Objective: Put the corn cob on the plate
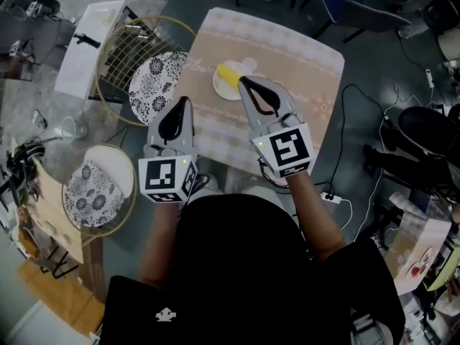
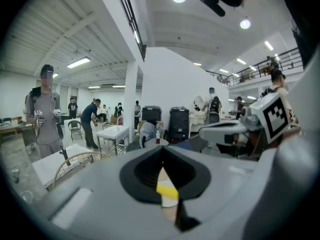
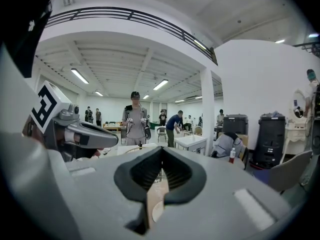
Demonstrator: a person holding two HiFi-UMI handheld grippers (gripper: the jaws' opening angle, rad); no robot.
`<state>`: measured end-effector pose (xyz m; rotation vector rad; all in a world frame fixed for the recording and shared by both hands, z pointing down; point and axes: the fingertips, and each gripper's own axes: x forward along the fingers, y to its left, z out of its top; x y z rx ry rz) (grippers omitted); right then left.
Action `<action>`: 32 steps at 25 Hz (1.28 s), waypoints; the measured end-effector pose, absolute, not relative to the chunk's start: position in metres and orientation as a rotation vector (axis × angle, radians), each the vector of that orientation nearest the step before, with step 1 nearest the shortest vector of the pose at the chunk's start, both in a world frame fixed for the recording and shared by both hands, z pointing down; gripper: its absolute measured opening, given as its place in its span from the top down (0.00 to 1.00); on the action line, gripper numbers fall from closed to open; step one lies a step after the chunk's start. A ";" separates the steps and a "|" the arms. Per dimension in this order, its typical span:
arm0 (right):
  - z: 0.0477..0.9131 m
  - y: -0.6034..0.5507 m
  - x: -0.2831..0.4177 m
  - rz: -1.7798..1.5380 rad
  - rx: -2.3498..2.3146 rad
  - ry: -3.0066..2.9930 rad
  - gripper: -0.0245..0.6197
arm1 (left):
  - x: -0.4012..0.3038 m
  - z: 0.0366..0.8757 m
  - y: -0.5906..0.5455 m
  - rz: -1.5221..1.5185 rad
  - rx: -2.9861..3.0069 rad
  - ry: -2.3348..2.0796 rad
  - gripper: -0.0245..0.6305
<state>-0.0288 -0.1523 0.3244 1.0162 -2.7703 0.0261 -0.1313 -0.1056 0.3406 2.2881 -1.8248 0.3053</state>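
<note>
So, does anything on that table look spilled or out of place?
Nothing stands out. The corn cob lies on the small white plate, which sits flat on the beige tablecloth, with no spill visible around it.

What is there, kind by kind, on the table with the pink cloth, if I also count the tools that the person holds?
corn cob: 1, lying on the plate
plate: 1, small and white
tools: 2, the left tool and the right tool, both shut and empty
Total: 4
</note>
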 end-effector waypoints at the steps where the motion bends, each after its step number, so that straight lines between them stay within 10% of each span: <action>1: 0.320 -0.149 -0.030 0.021 1.029 -2.775 0.96 | -0.133 0.337 -0.104 0.297 2.298 -1.824 0.95; 32: 0.283 -0.015 -0.088 -0.043 1.260 -2.754 0.96 | -0.173 0.298 0.002 0.225 2.644 -1.610 0.95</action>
